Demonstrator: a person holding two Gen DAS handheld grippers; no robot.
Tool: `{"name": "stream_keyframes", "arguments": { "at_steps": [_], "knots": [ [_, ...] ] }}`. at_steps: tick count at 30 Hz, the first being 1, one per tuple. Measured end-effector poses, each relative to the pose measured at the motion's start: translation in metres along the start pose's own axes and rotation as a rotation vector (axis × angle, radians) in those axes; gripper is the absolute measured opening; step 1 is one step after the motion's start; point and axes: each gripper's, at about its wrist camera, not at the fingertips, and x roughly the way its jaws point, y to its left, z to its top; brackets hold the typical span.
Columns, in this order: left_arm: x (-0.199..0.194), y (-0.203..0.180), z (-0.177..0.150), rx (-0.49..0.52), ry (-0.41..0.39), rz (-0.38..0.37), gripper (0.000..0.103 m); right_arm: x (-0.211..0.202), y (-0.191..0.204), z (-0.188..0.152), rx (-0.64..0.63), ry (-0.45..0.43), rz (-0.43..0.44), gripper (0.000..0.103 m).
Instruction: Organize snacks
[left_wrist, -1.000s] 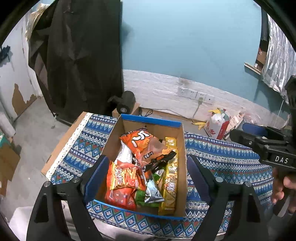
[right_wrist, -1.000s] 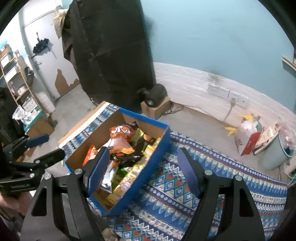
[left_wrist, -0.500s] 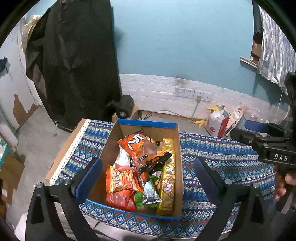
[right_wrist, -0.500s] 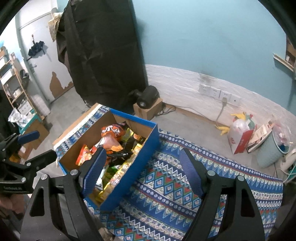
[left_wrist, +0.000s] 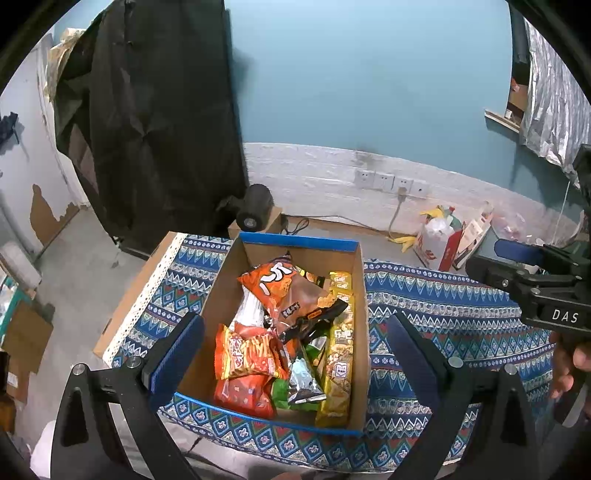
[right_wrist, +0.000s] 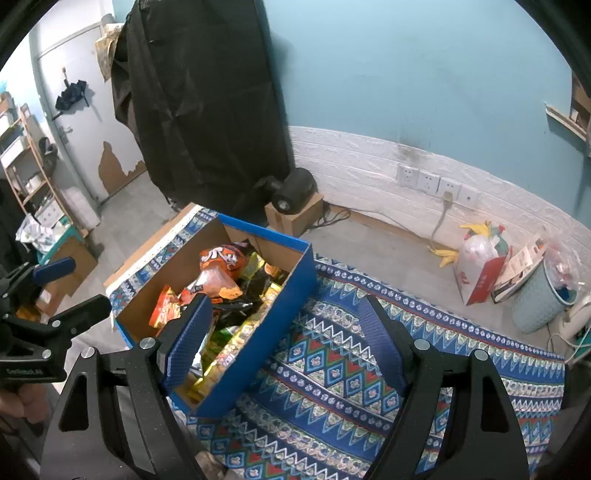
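A cardboard box with a blue rim stands on the patterned tablecloth, packed with snacks. Inside are an orange chip bag, an orange fries bag, yellow cracker packs and a silver pack. My left gripper hovers above the box's near end, open wide, with nothing held. My right gripper is open above the box's blue right wall and the cloth, also holding nothing. Each gripper shows at the edge of the other's view: the right gripper, the left gripper.
A black cloth hangs at the back left. A black lamp sits on a small carton on the floor behind the table. A red-and-white bag and a pale blue bin stand by the wall sockets. Shelves line the far left.
My left gripper's fingers have spread wider apart. Both views have drawn back slightly from the box; the snacks lie as they did.
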Motion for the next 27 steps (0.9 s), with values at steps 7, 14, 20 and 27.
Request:
{"name": "stream_keyframes", "arguments": {
  "at_steps": [7, 14, 20, 27],
  "knots": [
    [-0.0023, -0.0007, 0.0, 0.002, -0.004, 0.003, 0.1, 0.0004, 0.0005, 0.0004, -0.002, 0.001, 0.001, 0.08],
    [-0.005, -0.0001, -0.0011, -0.007, 0.0, -0.011, 0.1, 0.0011, -0.0002, -0.0009, -0.01, 0.008, 0.003, 0.08],
    [-0.0073, -0.0015, -0.0015, -0.007, -0.006, -0.008, 0.1, 0.0014, 0.0002, -0.0013, -0.011, 0.009, 0.003, 0.08],
    [-0.0074, -0.003, -0.0001, -0.002, -0.001, -0.015, 0.1, 0.0026, -0.0001, -0.0031, -0.03, 0.023, 0.006, 0.08]
  ]
}}
